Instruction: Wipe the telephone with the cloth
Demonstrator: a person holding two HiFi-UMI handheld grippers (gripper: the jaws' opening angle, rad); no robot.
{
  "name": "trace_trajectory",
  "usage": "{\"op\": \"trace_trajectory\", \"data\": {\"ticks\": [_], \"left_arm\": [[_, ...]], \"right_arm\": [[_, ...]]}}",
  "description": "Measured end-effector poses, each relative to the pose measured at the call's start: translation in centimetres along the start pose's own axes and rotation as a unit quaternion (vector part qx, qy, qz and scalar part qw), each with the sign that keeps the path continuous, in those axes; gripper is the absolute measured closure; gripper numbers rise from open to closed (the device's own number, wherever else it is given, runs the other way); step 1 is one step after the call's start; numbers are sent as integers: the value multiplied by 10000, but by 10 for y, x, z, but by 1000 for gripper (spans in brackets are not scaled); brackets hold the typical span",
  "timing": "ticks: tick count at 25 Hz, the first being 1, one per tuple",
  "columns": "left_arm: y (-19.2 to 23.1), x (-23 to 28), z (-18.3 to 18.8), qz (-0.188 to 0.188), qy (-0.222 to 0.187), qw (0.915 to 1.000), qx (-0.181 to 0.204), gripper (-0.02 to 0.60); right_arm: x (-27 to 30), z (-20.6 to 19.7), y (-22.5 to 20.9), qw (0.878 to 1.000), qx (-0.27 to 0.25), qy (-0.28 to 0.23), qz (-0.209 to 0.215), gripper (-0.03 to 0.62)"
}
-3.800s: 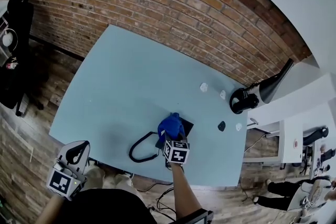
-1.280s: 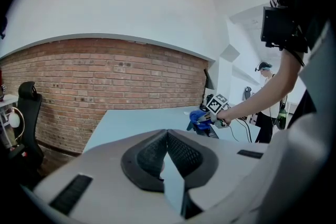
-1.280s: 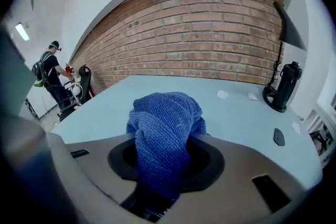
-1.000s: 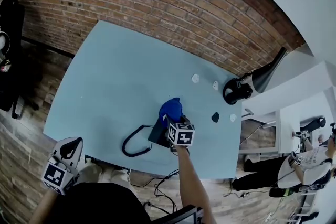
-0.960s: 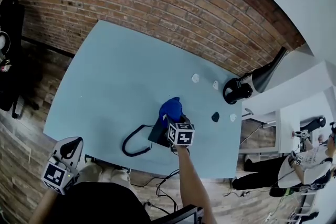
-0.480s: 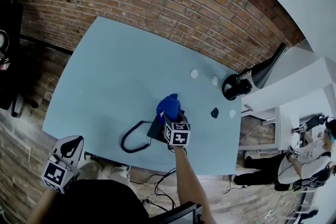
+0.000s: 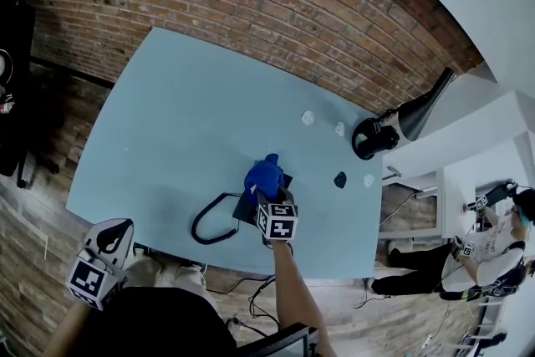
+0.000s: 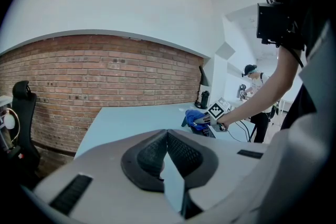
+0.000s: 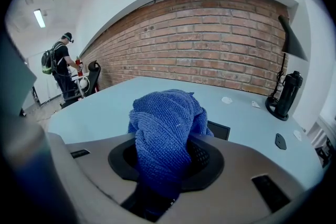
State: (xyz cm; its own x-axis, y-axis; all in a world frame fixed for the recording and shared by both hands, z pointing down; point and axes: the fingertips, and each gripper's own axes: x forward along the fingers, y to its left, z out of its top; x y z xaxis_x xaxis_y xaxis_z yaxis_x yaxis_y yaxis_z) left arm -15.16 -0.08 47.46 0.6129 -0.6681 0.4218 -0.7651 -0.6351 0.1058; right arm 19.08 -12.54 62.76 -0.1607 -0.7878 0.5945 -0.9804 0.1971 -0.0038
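Right claw (image 9: 167, 160) clenched on the bunched blue cloth (image 9: 164, 118), cloth resting atop the black telephone (image 7: 243, 211) (its cord (image 7: 206, 227) looping out leftward), telephone on the tabletop (image 7: 184, 113), left claw (image 8: 167, 138) closed on nothing, well apart from the telephone.

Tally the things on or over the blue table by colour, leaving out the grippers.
Blue: 1, the cloth
Black: 3, the telephone, a small flat piece, the lamp
White: 3, small pieces
Total: 7
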Motion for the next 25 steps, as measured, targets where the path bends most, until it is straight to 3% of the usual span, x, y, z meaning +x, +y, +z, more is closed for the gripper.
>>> {"op": "trace_trajectory", "data": {"ticks": [25], "left_arm": [[-1,8,5,-84,52,9999,32,586]], "right_arm": [[-14,-26,16,9998,163,-96,37,448]]}}
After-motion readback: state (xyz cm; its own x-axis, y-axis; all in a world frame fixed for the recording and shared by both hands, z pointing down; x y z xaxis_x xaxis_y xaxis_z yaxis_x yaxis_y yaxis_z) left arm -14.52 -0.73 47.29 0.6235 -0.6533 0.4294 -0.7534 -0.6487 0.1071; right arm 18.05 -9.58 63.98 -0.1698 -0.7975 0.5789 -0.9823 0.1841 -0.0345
